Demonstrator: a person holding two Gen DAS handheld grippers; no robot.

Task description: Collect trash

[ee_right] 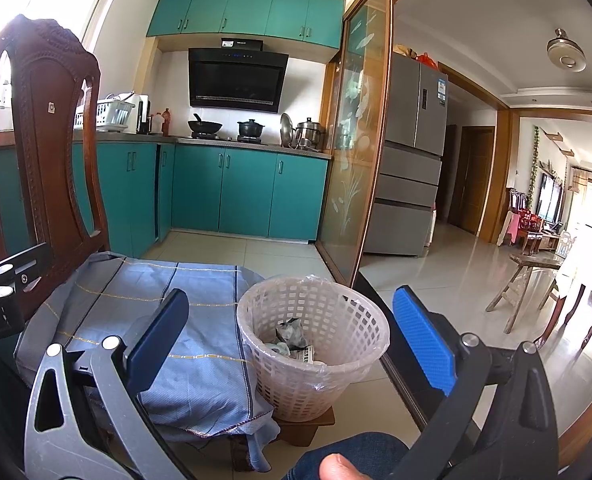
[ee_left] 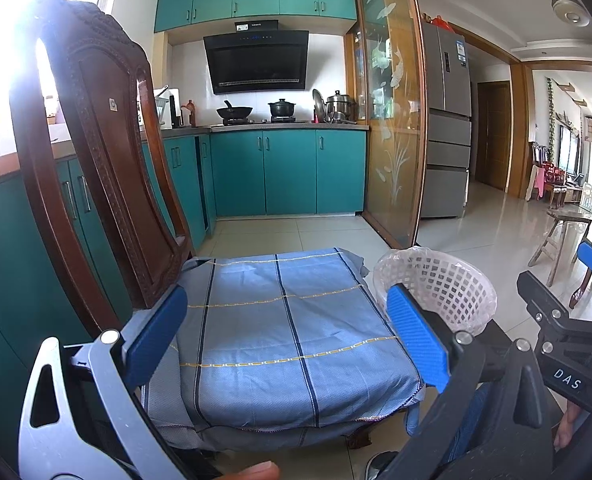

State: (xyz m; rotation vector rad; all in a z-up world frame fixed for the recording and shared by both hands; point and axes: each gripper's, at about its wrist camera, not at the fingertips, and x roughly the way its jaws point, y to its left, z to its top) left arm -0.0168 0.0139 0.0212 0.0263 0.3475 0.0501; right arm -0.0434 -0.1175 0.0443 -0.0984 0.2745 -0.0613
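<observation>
A white lattice wastebasket lined with a clear bag stands to the right of a chair seat covered by a blue plaid cloth. Crumpled trash lies inside the basket. My right gripper is open, its fingers straddling the basket from the near side, and holds nothing. In the left wrist view my left gripper is open over the bare blue cloth, with nothing between its fingers. The basket shows behind its right finger. The right gripper's body is at the right edge.
A carved dark wooden chair back rises at the left. Teal kitchen cabinets, a stove with pots and a glass sliding door are behind. A wooden stool stands on the tiled floor at right. A person's denim-clad knee is at the bottom.
</observation>
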